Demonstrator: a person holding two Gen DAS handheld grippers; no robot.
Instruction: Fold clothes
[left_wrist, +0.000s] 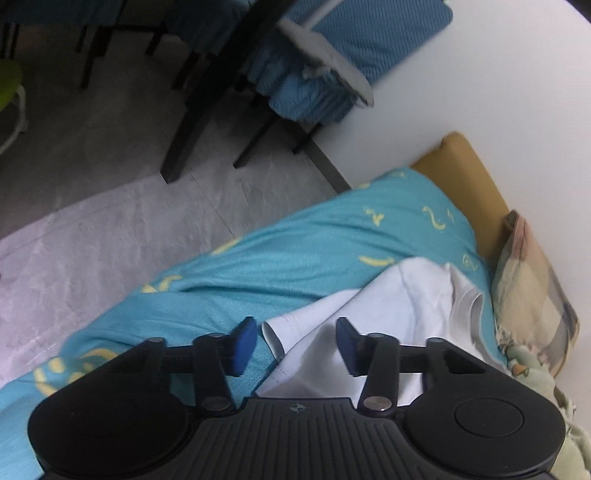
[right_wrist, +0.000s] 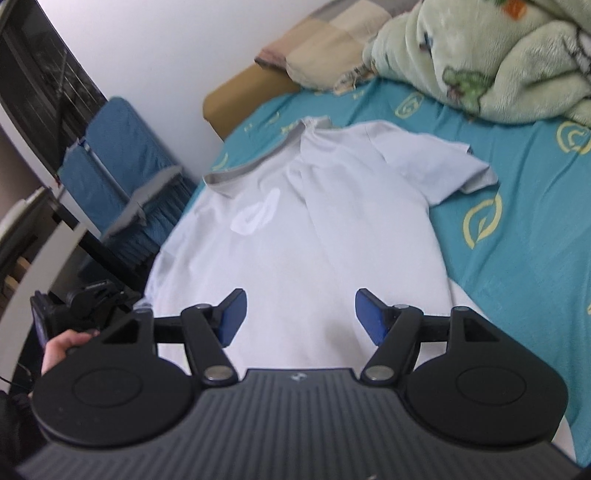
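White shirt laid flat on the bed, both tongs released above it.

The white short-sleeved cotton shirt (right_wrist: 332, 221) lies spread on the teal patterned bedsheet (right_wrist: 517, 240), collar toward the tan headboard (right_wrist: 236, 99). Our right tongs (right_wrist: 300, 317) hover over its lower body, jaws apart and empty; our left tongs (left_wrist: 295, 345) hang released over the shirt's edge furthest from the crumpled green blanket (right_wrist: 480, 55). We judge it best to pinch both hem corners evenly, then carry them collarward without dragging.
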